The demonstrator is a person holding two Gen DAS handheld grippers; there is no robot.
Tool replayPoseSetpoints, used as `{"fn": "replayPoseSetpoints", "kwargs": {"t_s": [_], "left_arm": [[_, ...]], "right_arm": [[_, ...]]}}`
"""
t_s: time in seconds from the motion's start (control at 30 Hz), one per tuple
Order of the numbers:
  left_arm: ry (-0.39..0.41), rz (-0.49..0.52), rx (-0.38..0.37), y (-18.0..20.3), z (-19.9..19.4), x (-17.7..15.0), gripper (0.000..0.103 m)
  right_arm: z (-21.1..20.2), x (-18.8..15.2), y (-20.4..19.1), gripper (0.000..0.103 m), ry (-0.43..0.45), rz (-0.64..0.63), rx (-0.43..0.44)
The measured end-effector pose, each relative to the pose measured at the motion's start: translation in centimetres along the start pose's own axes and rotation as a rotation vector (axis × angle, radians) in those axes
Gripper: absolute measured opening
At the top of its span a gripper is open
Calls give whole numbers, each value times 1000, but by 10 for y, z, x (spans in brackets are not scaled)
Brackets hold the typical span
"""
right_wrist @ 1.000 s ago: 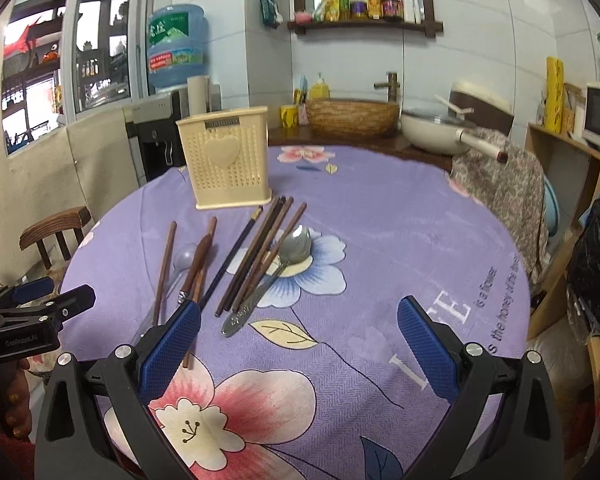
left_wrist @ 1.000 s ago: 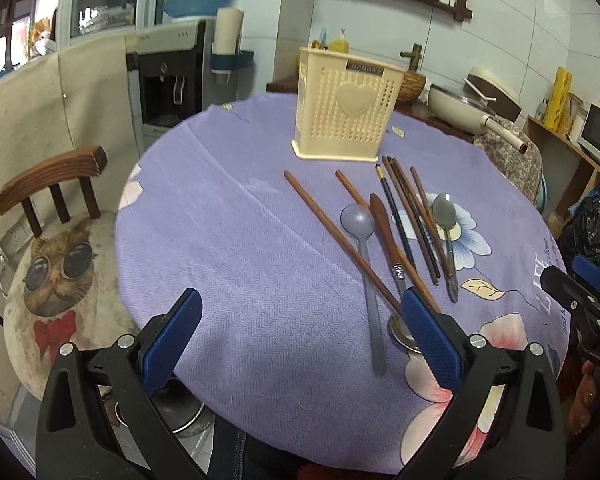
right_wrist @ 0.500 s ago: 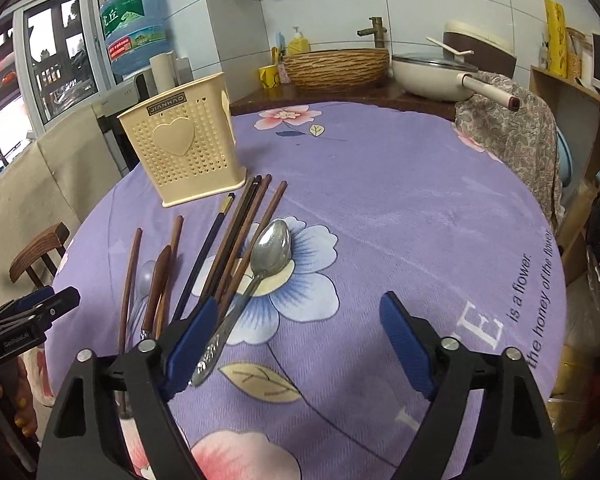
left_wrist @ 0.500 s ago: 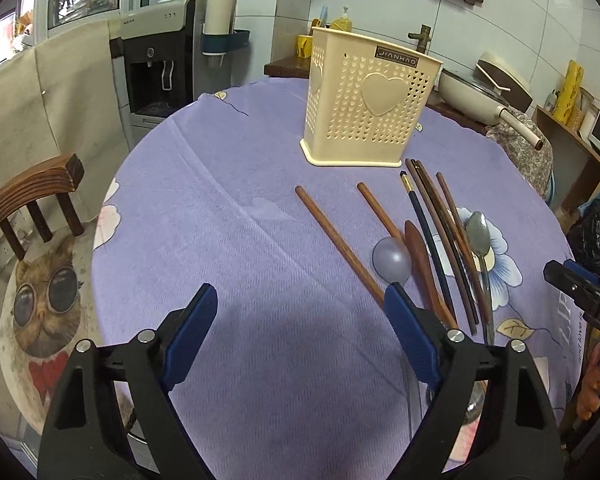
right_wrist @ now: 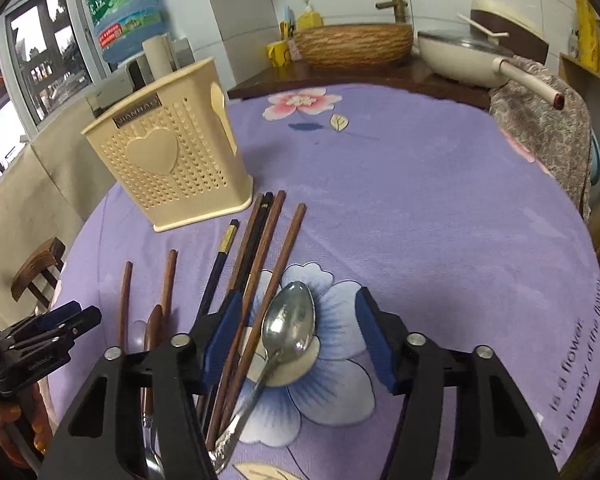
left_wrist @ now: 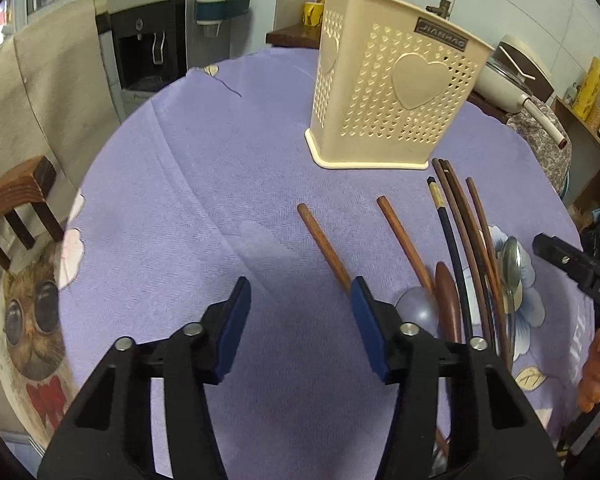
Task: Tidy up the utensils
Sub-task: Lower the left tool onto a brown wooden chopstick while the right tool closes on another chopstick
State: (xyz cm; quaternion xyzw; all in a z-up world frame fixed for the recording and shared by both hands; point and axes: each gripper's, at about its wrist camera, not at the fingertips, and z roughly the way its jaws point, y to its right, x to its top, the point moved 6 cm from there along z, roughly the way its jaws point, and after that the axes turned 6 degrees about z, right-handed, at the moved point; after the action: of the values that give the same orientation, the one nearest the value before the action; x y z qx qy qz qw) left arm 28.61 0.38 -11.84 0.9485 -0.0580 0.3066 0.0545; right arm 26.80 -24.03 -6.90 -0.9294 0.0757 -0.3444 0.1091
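Steel spoon (right_wrist: 290,320) lies between open right gripper (right_wrist: 298,342) fingers.

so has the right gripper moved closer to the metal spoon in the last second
Yes. In the right wrist view the right gripper has advanced toward the cream utensil holder, which looms larger, and its open jaws now straddle the metal spoon bowl.

The left gripper (left_wrist: 300,300) is held low and level, its blue-padded jaws spread apart with nothing between them. The right gripper (right_wrist: 298,322) is likewise parted and empty, tilted down, pads (right_wrist: 374,340) wide
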Motion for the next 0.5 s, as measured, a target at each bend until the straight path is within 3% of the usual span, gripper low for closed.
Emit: {"fn": "replayPoseSetpoints", "kwargs": {"t_s": [0.3, 0.5], "left_arm": [[-68, -43, -22, 8, 28, 19, 28], [-79, -41, 5, 9, 38, 22, 27]], "right_arm": [[23, 27, -2, 38, -11, 4, -46], [49, 41, -2, 25, -87, 51, -22]]}}
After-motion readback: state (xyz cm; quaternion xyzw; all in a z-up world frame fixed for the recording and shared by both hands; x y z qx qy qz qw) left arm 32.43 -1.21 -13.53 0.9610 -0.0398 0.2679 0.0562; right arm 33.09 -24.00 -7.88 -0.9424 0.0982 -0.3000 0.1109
